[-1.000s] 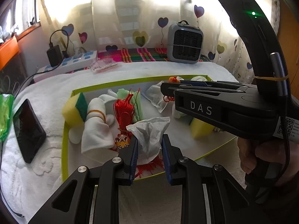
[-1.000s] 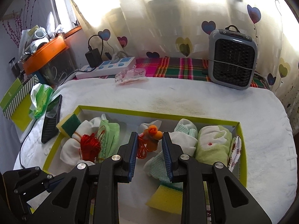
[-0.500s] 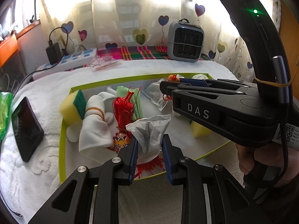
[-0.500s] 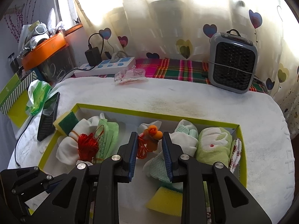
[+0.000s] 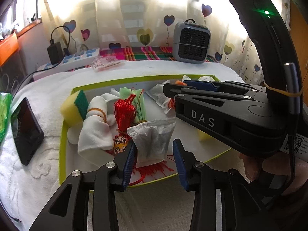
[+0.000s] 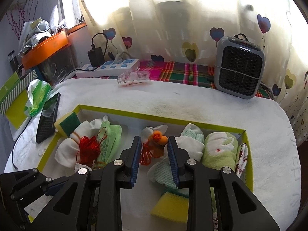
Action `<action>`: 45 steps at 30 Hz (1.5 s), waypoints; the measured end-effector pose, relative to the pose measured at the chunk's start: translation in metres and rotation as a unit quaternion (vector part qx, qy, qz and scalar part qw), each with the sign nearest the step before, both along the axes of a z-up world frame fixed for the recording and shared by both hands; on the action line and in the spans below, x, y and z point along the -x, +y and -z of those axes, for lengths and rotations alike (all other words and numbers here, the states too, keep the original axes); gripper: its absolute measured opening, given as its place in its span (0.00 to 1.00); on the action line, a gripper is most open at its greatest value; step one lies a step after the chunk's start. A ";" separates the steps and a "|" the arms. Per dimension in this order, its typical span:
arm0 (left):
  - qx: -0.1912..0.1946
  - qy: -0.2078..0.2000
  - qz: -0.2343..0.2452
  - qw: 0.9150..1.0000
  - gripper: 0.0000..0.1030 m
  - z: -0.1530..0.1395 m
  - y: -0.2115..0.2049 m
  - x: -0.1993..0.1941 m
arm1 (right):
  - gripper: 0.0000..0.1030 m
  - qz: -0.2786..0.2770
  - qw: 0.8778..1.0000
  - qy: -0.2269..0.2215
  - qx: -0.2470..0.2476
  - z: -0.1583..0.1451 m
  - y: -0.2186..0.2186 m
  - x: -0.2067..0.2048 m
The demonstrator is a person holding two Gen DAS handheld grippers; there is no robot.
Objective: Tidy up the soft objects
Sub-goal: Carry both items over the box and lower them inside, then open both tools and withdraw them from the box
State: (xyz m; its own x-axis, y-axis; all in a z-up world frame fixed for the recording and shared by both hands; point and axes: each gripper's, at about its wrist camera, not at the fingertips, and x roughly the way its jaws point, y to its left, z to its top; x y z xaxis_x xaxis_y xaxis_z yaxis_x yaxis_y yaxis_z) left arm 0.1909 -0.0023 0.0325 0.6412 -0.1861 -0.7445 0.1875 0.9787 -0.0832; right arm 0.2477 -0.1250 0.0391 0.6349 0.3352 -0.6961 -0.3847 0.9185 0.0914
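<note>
A green-rimmed tray (image 5: 62, 134) on the white-towelled table holds soft items. In the left wrist view my left gripper (image 5: 154, 144) has its jaws opening around a white paper sachet (image 5: 152, 138). The sachet stands upright and leans on the left pad (image 5: 130, 159), while the right pad stands clear of it. My right gripper (image 6: 154, 138) is also starting to open, but an orange knot charm (image 6: 157, 136) with a red cord still fills the gap between its pads. A white rolled cloth (image 5: 96, 129), a red tassel (image 5: 125, 111) and a yellow-green sponge (image 5: 74, 105) lie at the tray's left.
A green towel roll (image 6: 219, 150), mesh cloths and a second sponge (image 6: 170, 206) fill the tray's right. A phone (image 6: 49, 117) lies left of the tray. A power strip (image 6: 109, 68) and a grey heater (image 6: 238, 67) stand at the back. A hand (image 5: 256, 165) holds the right gripper.
The left jaws have spread apart, and the sachet they pinched now stands loose between them, its crumpled top flattened. The right jaws have widened only slightly around the charm.
</note>
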 end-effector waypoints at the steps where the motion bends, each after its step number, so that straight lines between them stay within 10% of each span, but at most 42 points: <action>1: 0.000 0.000 -0.001 1.000 0.39 0.000 0.000 0.000 | 0.34 0.000 1.000 -0.001 -0.002 0.000 0.000 0.000; 45: -0.007 -0.021 -0.043 0.999 0.50 -0.016 0.019 0.061 | 0.48 0.056 0.998 -0.019 -0.029 -0.020 -0.032 0.096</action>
